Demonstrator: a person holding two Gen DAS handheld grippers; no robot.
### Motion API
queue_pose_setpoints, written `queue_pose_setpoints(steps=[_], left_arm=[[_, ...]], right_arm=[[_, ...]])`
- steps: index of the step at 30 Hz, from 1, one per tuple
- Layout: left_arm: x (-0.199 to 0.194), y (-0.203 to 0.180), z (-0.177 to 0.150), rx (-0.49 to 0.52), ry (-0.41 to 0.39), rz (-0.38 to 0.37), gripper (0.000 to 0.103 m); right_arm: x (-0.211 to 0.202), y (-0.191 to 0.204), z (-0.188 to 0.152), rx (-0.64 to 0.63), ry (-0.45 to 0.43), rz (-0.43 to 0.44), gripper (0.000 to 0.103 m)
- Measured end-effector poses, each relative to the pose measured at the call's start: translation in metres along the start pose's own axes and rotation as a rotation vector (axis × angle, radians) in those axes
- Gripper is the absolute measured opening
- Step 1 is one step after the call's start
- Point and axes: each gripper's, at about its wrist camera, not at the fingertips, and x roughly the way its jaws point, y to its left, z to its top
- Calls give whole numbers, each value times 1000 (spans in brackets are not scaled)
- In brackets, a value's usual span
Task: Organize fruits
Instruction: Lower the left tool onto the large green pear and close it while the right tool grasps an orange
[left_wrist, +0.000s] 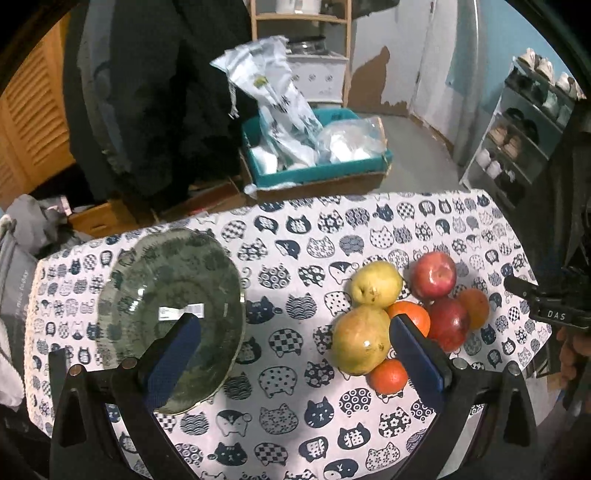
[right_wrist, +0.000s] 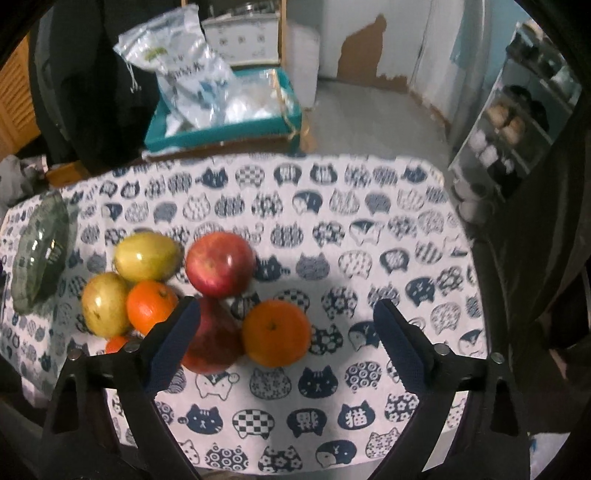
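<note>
Both the left gripper (left_wrist: 295, 343) and right gripper (right_wrist: 284, 328) hold jaws spread, gripping nothing. Fruits (left_wrist: 402, 314) cluster on the table (left_wrist: 295, 406); the bowl (left_wrist: 170, 288) sits at their 9 o'clock.

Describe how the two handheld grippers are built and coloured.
Both the left gripper and right gripper match: black angular frames with triangular cut-outs, silver round fasteners at the pivots, and jaws faced with dark blue textured pads. The left wrist view shows white "DAS" lettering on the right unit's black body.
</note>
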Motion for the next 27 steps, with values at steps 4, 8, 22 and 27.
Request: queue_pose_setpoints(steps=[4,8,22,27], left_arm=[[19,-8,-2,3,32,-9,103],[41,-19,-6,24,80,-20,103],[89,-42,-16,36,150,-51,102],[103,-48,-20,50,183,-62,102]], right_arm=[[22,-6,-7,15,63,14,90],[40,-12,-11,35,114,36,90],[87,-21,-23,108,237,122,81],[93,-27,-28,163,249,193,77]])
